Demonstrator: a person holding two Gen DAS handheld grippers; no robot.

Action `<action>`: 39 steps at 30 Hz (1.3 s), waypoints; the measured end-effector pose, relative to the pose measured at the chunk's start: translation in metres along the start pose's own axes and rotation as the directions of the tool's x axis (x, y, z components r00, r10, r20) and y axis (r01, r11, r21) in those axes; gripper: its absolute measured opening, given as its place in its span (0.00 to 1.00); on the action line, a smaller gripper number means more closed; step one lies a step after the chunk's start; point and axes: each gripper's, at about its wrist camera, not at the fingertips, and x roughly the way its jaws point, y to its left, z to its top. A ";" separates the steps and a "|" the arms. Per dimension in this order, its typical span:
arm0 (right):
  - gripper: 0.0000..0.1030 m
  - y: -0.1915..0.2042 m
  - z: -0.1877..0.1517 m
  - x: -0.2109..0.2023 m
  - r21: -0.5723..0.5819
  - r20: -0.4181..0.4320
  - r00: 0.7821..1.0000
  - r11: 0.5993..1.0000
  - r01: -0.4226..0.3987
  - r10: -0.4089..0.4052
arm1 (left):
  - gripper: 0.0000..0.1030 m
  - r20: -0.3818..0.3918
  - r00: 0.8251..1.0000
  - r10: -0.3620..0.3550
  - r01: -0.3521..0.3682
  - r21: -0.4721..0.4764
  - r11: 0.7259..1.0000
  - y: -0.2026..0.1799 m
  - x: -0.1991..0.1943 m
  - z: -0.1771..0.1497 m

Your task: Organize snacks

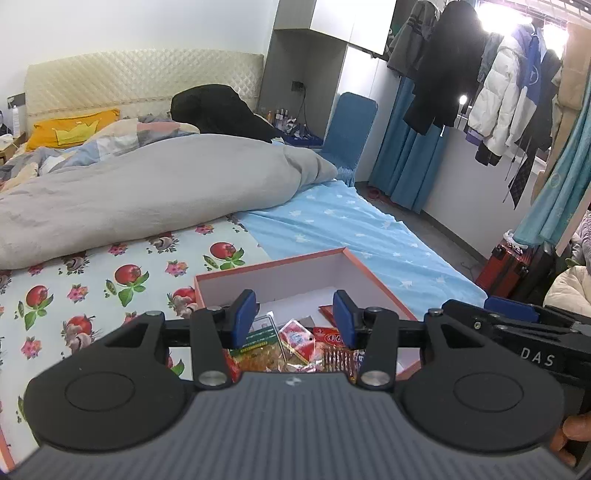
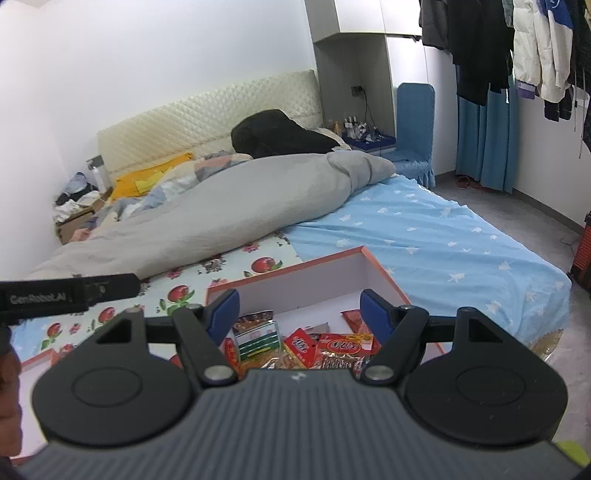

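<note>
the near part of the orange-rimmed box [image 1: 273, 264] is hidden behind the left gripper [image 1: 294, 319], and the same in the right wrist view. most of the snack packets [image 2: 306, 345] lie under the gripper bodies; their print is too small to read. the right gripper [image 1: 511, 310] is cut off by the left view's right edge, its fingertips mostly hidden. a hand [image 1: 570, 435] shows only as a sliver at the lower right. small bottles [image 2: 351, 123] on the far nightstand are too small to tell apart. glare washes out the window [image 1: 491, 16].
</note>
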 end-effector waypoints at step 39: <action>0.72 0.002 -0.082 -0.031 -0.054 0.003 1.000 0.999 -0.005 0.005 | 0.51 0.021 0.998 0.059 -0.059 -0.006 0.998 0.011 -0.044 -0.107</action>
